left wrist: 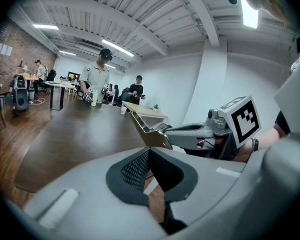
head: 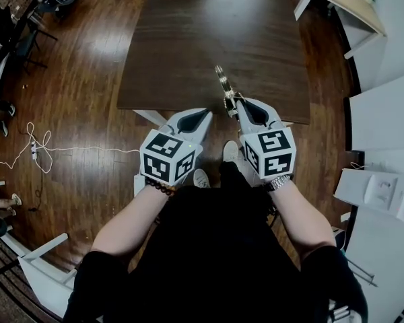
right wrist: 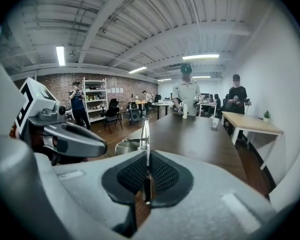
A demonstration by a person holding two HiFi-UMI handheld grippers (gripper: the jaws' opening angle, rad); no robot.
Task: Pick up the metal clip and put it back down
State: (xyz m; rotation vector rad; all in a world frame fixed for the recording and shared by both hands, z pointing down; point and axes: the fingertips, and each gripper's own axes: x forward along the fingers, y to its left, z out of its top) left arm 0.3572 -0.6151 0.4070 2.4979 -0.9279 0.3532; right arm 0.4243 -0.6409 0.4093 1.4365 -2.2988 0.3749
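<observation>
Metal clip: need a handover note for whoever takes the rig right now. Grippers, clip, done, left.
Right gripper: fingers shut on the metal clip, which sticks out forward past them, held in the air over the near edge of the table.
Left gripper: fingers together, nothing between them, held beside the right one.
Done: clip picked up.
Left: lower the clip onto the table, open the fingers, pull back.
</observation>
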